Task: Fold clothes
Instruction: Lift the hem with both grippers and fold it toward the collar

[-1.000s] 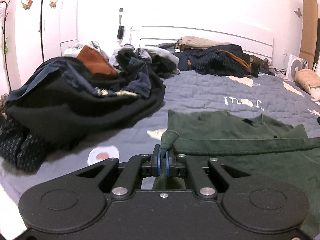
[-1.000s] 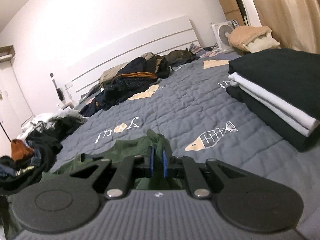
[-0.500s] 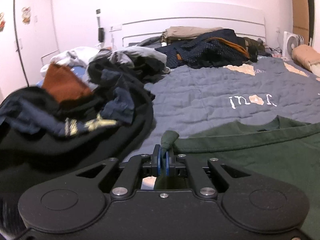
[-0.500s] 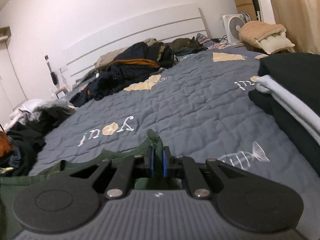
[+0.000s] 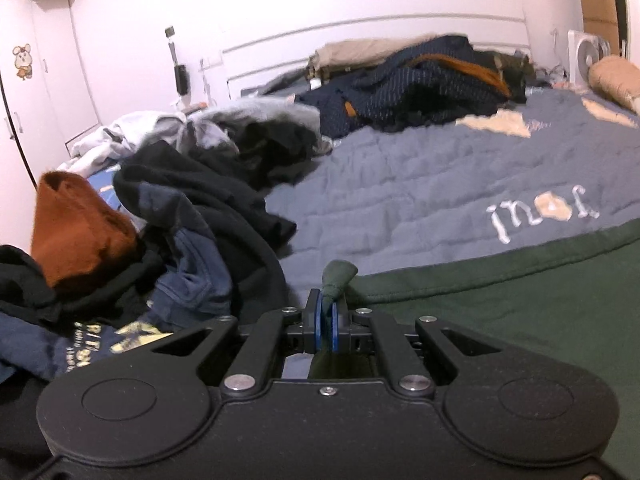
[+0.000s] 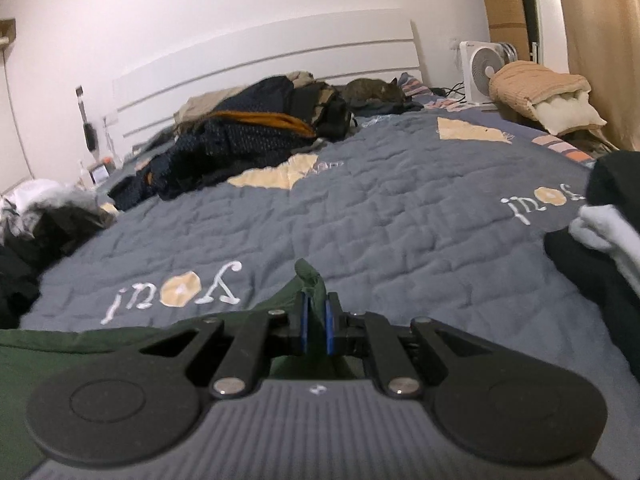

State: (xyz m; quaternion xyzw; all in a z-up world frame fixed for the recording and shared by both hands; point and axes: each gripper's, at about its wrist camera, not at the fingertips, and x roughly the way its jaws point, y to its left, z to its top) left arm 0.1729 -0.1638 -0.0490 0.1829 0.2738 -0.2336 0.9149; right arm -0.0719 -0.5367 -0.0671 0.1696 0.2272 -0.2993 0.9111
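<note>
A dark green shirt lies spread on the grey quilted bed. My left gripper is shut on a bunched corner of it, and a tuft of green cloth pokes up past the blue pads. In the right wrist view the same green shirt runs off to the lower left, and my right gripper is shut on another corner of it. The cloth stretches between the two grippers, low over the quilt.
A heap of unfolded dark clothes with a rust-brown piece lies close on the left. More clothes are piled by the white headboard. A folded black and white stack sits at the right. A fan and a pillow stand beyond.
Both grippers have moved forward toward the headboard, carrying the green shirt's edge. The neckline and the far half of the shirt have dropped out of the left view. The folded stack has slid rightward.
</note>
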